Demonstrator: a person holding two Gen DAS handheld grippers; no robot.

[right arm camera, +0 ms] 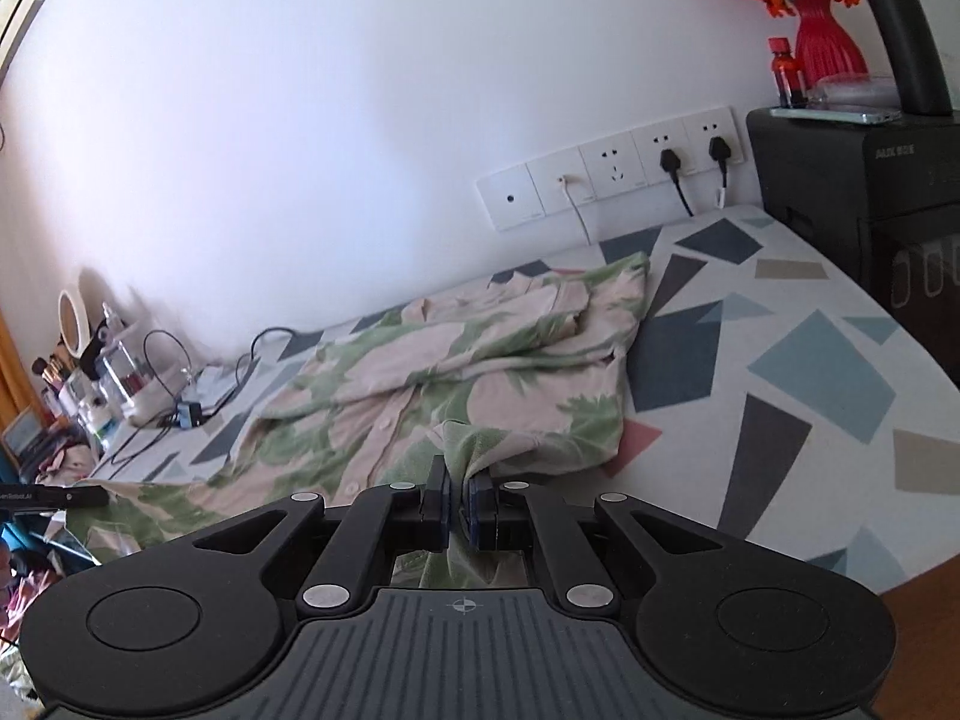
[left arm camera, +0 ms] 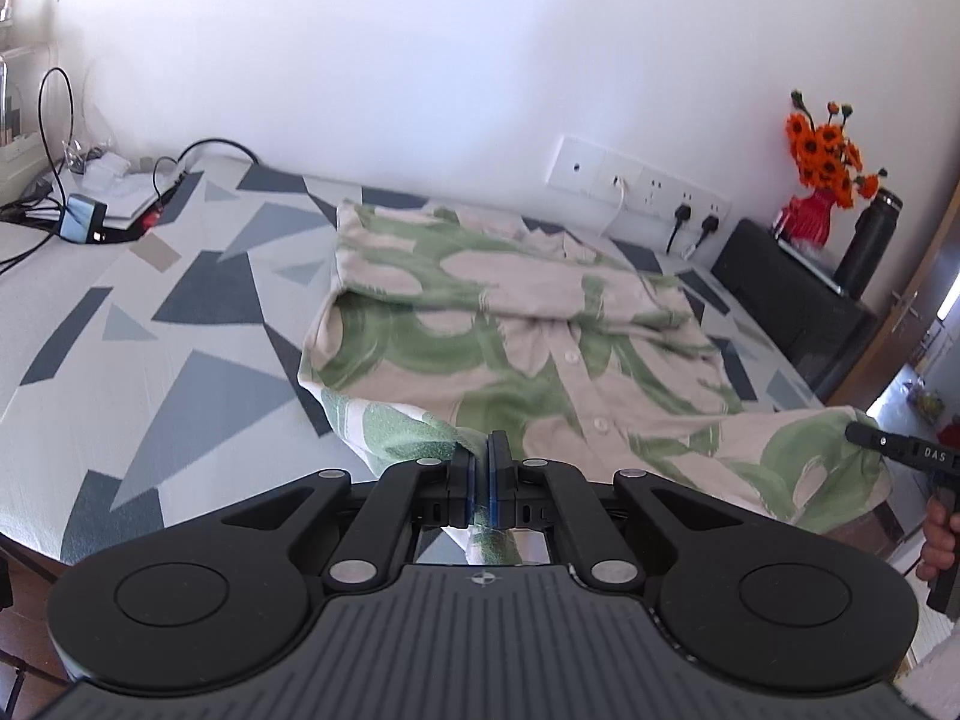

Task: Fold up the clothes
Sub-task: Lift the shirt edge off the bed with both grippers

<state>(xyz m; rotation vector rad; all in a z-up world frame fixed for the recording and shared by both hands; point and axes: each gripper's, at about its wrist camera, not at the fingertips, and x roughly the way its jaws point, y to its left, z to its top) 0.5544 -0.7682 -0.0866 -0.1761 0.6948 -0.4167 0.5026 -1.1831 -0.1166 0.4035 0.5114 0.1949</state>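
Both hand-held grippers (left arm camera: 480, 450) (right arm camera: 459, 489) clamp shirt (left arm camera: 510, 324) hem | nearby — vase (right arm camera: 828, 42), sockets (right arm camera: 612, 171)

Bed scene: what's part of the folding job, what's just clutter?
In the job:
- shirt, green leaf print, buttoned
- left gripper, shut on its hem
- right gripper, shut on its hem
- bed

Lying about:
- vase of orange flowers
- black bottle
- cables
- wall sockets

Beige, green-leafed button shirt (left arm camera: 510, 324) lies rumpled on the patterned bedspread, near hem lifted.
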